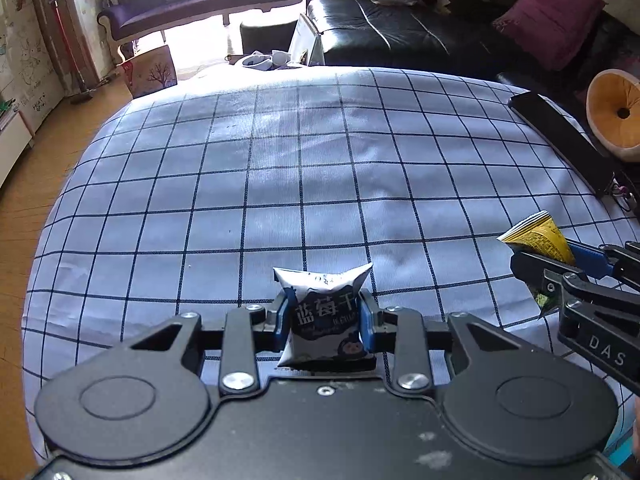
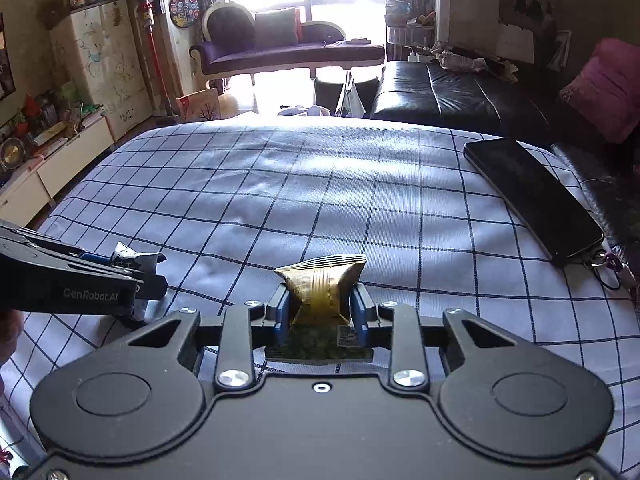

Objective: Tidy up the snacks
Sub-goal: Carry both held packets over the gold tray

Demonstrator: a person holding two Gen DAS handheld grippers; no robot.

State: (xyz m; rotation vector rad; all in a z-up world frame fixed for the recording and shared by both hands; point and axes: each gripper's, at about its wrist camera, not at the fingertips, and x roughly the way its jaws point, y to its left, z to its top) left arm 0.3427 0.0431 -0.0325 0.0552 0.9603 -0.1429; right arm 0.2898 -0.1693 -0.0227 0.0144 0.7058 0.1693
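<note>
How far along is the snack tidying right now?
Nothing looks sorted yet: no box or pile of snacks shows on the checked cloth. In hand: the left gripper pinches a white blueberry packet, and the right gripper pinches a gold packet. Still left: setting both down somewhere tidy. Only a black phone lies nearby.

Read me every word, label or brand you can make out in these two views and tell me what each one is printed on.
"蓝莓干" on the white and blue snack packet held in the left tool.
"DAS", cut off, on the right tool's body in the left wrist view.
"GenRobot.AI" on the left tool's side in the right wrist view.
The packet's smaller print is too blurred to read.
Print on the yellow snack packet in the right tool: unreadable.
</note>
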